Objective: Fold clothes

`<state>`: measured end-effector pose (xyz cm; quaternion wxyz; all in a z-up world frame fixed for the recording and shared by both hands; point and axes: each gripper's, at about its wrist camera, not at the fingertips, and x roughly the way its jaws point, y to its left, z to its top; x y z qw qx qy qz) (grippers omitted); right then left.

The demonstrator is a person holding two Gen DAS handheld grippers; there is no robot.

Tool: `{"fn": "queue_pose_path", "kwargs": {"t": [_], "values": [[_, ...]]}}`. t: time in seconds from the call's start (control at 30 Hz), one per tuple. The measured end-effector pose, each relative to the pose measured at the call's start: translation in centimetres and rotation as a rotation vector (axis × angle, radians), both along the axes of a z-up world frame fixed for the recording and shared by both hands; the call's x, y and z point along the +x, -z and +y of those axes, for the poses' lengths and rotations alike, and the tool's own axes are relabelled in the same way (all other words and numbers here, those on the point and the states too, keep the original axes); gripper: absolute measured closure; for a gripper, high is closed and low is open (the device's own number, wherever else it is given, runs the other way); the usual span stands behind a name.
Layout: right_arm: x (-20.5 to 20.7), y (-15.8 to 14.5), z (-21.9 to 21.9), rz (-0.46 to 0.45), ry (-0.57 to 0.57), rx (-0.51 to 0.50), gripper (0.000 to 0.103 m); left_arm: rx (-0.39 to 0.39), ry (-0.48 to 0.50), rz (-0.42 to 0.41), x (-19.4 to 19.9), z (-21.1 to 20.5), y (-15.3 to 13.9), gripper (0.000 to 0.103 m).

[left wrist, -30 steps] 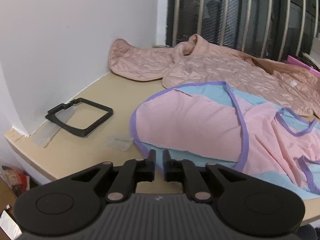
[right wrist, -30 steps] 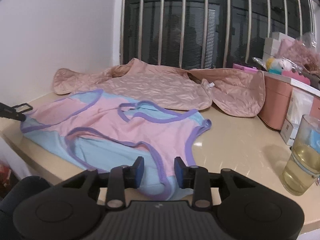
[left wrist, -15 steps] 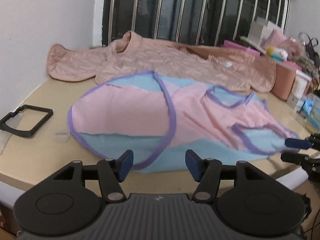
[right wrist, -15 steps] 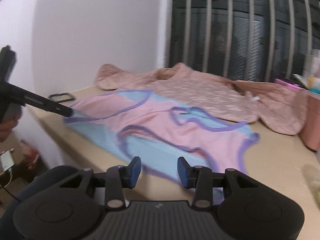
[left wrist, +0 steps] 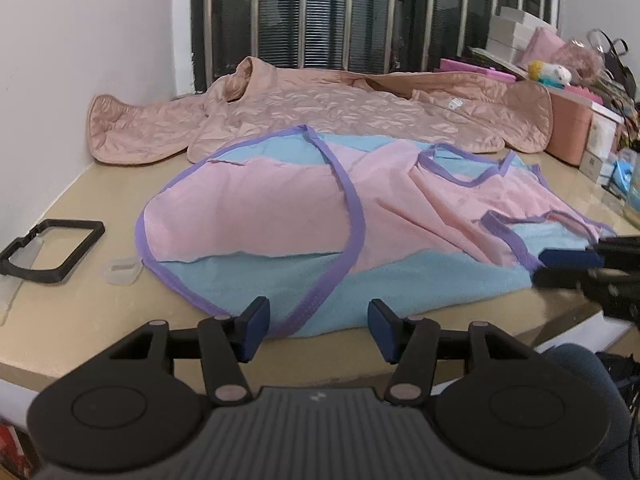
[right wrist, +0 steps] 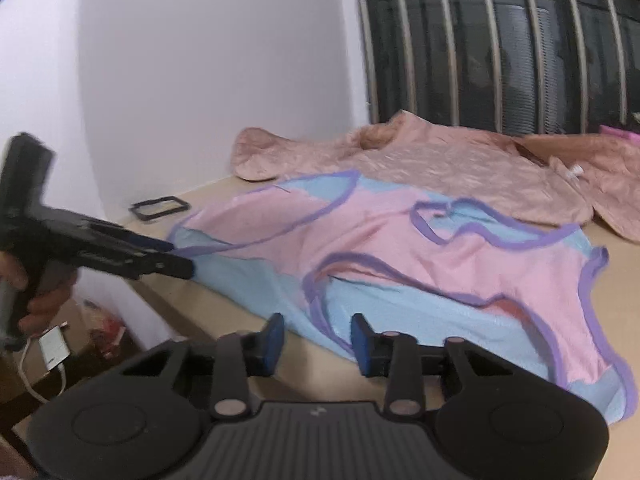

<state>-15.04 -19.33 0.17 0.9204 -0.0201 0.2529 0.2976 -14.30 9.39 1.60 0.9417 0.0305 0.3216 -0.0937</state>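
A pink and light-blue top (left wrist: 280, 216) with purple trim lies spread on the beige table (left wrist: 80, 312), and behind it a peach quilted jacket (left wrist: 340, 112). My left gripper (left wrist: 318, 320) sits at the top's near hem with its jaws wide apart and closing. The trimmed hem lies between them and the pads do not press it. The right wrist view shows the left gripper (right wrist: 182, 258) at the top's (right wrist: 400, 248) left corner, with a hand (right wrist: 24, 288) holding it. My right gripper (right wrist: 318, 338) is at the blue front edge with its jaws closing. Cloth lies between them, untouched. The right gripper (left wrist: 538, 268) also shows at the garment's right corner.
A black rectangular frame (left wrist: 52, 248) and a small clear plastic piece (left wrist: 120, 272) lie left of the top, near the white wall. A glass (left wrist: 634, 204), a pink box (left wrist: 568, 132) and stacked boxes crowd the right end. Window bars run behind. The table's front edge is just under both grippers.
The left gripper swung right to face the top and its jaws went from almost shut to wide. The right gripper swung left along the front edge, its jaws narrowing, and the left gripper came into its view.
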Motion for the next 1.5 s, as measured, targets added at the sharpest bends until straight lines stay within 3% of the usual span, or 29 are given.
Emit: {"fn": "queue_pose_path", "kwargs": {"t": [0.1, 0.23, 0.27, 0.3, 0.33, 0.4, 0.53, 0.63, 0.67, 0.8, 0.93, 1.03, 1.13, 1.23, 1.27, 1.3, 1.33, 1.4, 1.5], "values": [[-0.1, 0.1, -0.3, -0.003, 0.027, -0.016, 0.093, -0.001, 0.015, 0.002, -0.2, 0.0, 0.0, 0.048], [-0.9, -0.3, -1.1, -0.012, 0.008, -0.036, 0.092, -0.066, 0.065, 0.016, -0.1, 1.6, -0.5, 0.047], [-1.2, -0.5, -1.2, -0.024, 0.002, -0.041, 0.083, -0.075, 0.087, 0.017, 0.0, 2.1, -0.6, 0.047], [-1.5, -0.7, -1.3, -0.036, -0.008, -0.04, 0.068, -0.083, 0.109, 0.017, 0.2, 2.6, -0.7, 0.047], [-1.6, -0.9, -1.3, -0.049, -0.018, -0.036, 0.061, -0.088, 0.11, 0.017, 0.3, 2.8, -0.6, 0.048], [-1.6, -0.9, -1.0, -0.063, -0.032, -0.043, 0.057, -0.079, 0.107, 0.023, 0.5, 2.9, -0.4, 0.049], [-1.3, 0.2, -0.2, -0.061, -0.041, -0.078, 0.074, -0.012, 0.108, -0.012, 0.0, 1.9, 0.0, 0.07], [-1.7, 0.5, -0.2, -0.085, -0.011, -0.074, 0.086, -0.028, 0.099, 0.005, 0.3, 2.3, -0.3, 0.089], [-1.8, 0.5, -0.2, -0.09, 0.006, -0.074, 0.096, -0.033, 0.094, 0.018, 0.6, 2.5, -0.4, 0.095], [-1.1, -0.3, -0.4, -0.051, 0.01, -0.03, 0.101, -0.035, 0.079, 0.018, 2.1, 2.6, -2.1, 0.099], [1.4, -3.2, -1.2, -0.051, 0.018, 0.008, 0.101, -0.033, 0.095, -0.027, 5.0, 2.3, -5.1, 0.1], [5.6, -5.6, -1.7, -0.043, 0.056, -0.005, 0.101, -0.015, 0.138, -0.015, 9.6, 1.2, -6.5, 0.099], [11.4, -5.9, -1.3, 0.004, 0.099, -0.05, 0.099, 0.032, 0.064, 0.019, 14.8, -0.2, -5.0, 0.094], [14.3, -6.0, -1.6, 0.024, 0.154, -0.051, 0.088, 0.046, -0.013, 0.028, 15.6, 1.0, -4.5, 0.089], [13.9, -6.5, -2.3, 0.003, 0.164, -0.048, 0.083, 0.004, -0.022, 0.019, 14.6, 2.3, -4.6, 0.077], [12.9, -7.0, -3.6, -0.027, 0.175, -0.038, 0.071, -0.016, -0.028, 0.016, 13.6, 3.3, -4.5, 0.062], [11.6, -7.4, -5.1, -0.052, 0.188, -0.032, 0.066, -0.036, -0.035, 0.012, 12.5, 4.2, -4.4, 0.057], [9.0, -7.9, -8.2, -0.074, 0.215, -0.02, 0.061, -0.075, -0.048, 0.006, 10.5, 6.0, -4.1, 0.055], [5.8, -6.1, -11.4, 0.019, 0.235, -0.008, 0.06, -0.079, -0.052, 0.057, 10.1, 6.5, -3.0, 0.055]]}}
